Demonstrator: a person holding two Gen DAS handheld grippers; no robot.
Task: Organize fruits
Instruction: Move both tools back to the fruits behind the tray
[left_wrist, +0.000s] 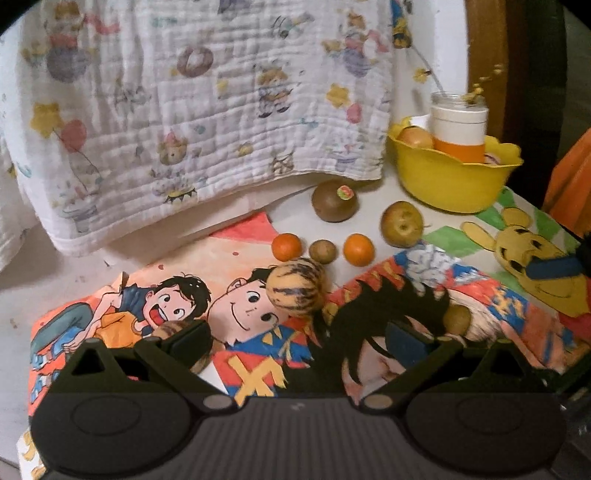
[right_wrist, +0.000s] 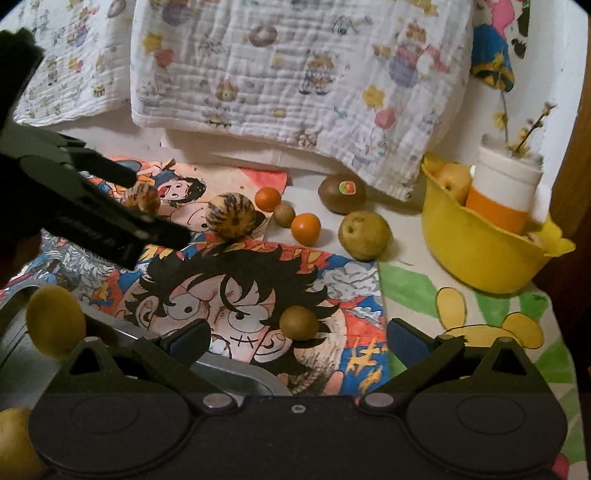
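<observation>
Fruits lie on cartoon posters on a table. In the left wrist view a striped round fruit (left_wrist: 296, 287) sits just ahead of my open, empty left gripper (left_wrist: 299, 339); behind it lie two oranges (left_wrist: 286, 246) (left_wrist: 358, 249), a small brown fruit (left_wrist: 322, 251), a kiwi with a sticker (left_wrist: 334, 200) and a pear (left_wrist: 402, 223). In the right wrist view my open, empty right gripper (right_wrist: 299, 341) has a small brown fruit (right_wrist: 298, 322) between its fingers, untouched. My left gripper (right_wrist: 147, 206) enters from the left near two striped fruits (right_wrist: 230, 217) (right_wrist: 142, 196).
A yellow bowl (right_wrist: 491, 258) at the right holds a white-and-orange jar (right_wrist: 504, 188) and an apple (right_wrist: 452, 181). A metal tray (right_wrist: 229, 373) with yellow fruit (right_wrist: 55, 321) lies at lower left. A printed quilt (right_wrist: 295, 74) hangs behind the table.
</observation>
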